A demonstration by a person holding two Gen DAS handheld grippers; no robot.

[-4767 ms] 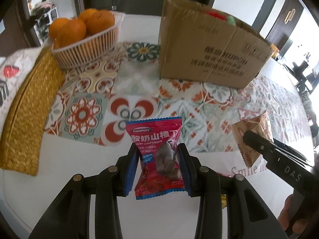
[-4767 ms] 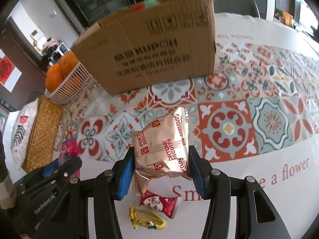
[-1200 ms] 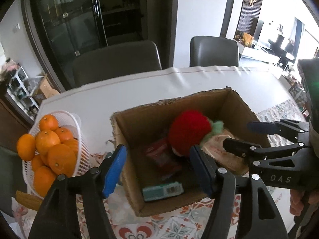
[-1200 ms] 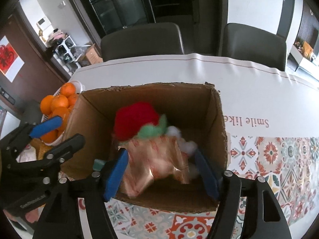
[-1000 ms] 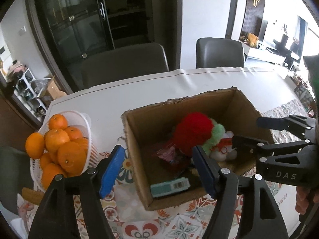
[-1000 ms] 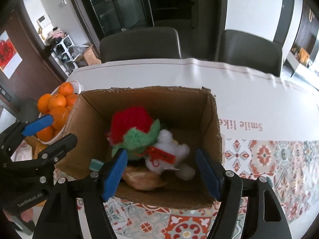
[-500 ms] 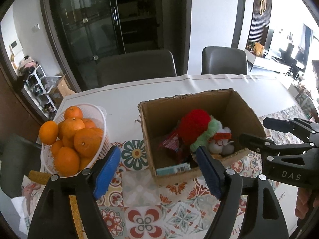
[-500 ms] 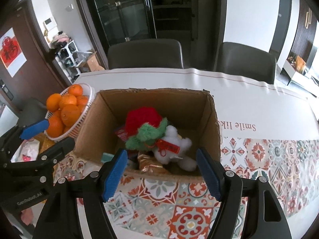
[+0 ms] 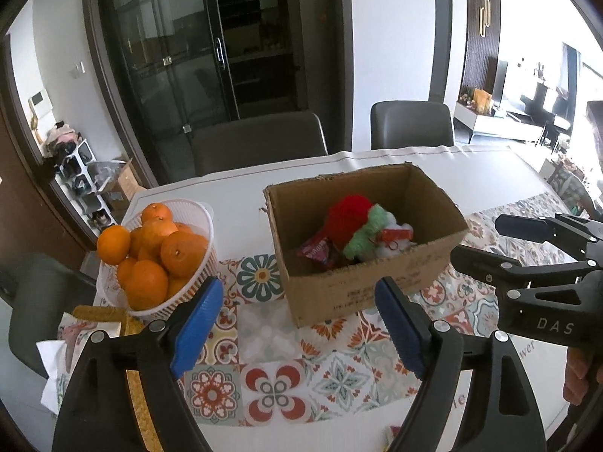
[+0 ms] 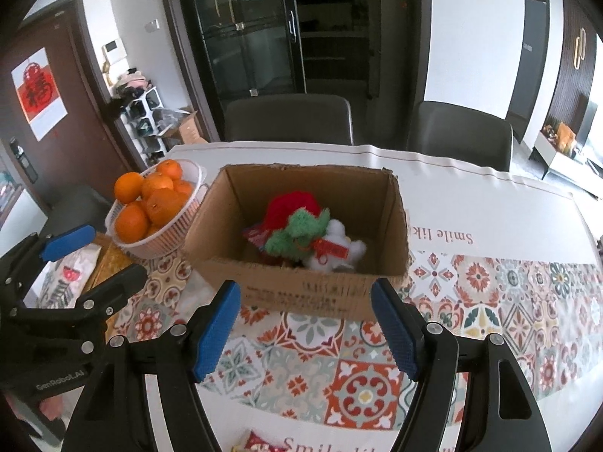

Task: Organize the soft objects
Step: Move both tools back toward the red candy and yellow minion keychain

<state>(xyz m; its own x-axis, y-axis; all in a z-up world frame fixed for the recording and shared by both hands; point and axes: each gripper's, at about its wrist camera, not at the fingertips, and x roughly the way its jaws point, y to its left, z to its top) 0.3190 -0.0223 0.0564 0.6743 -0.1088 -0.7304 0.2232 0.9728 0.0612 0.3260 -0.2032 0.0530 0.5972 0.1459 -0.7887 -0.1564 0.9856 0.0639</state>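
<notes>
A brown cardboard box (image 9: 361, 293) (image 10: 301, 293) stands on the patterned tablecloth. Inside lie a red plush ball (image 9: 346, 213) (image 10: 290, 203), a green plush (image 9: 367, 233) (image 10: 301, 229), a white plush toy (image 10: 339, 248) and a red snack packet (image 9: 318, 252). My left gripper (image 9: 301, 324) is open and empty, in front of and above the box; it also shows in the right wrist view (image 10: 94, 256). My right gripper (image 10: 305, 327) is open and empty, in front of the box; it also shows in the left wrist view (image 9: 486, 241).
A white basket of oranges (image 9: 158, 248) (image 10: 154, 203) stands left of the box. A woven yellow mat (image 9: 132, 339) and a cushion (image 10: 68, 282) lie at the left. A small red packet (image 10: 260, 442) lies at the near table edge. Two grey chairs (image 10: 290, 120) stand behind the table.
Both grippers let their snack packets go into the box and opened. Over the last second they pulled back and up from the box, which now looks smaller and farther away.
</notes>
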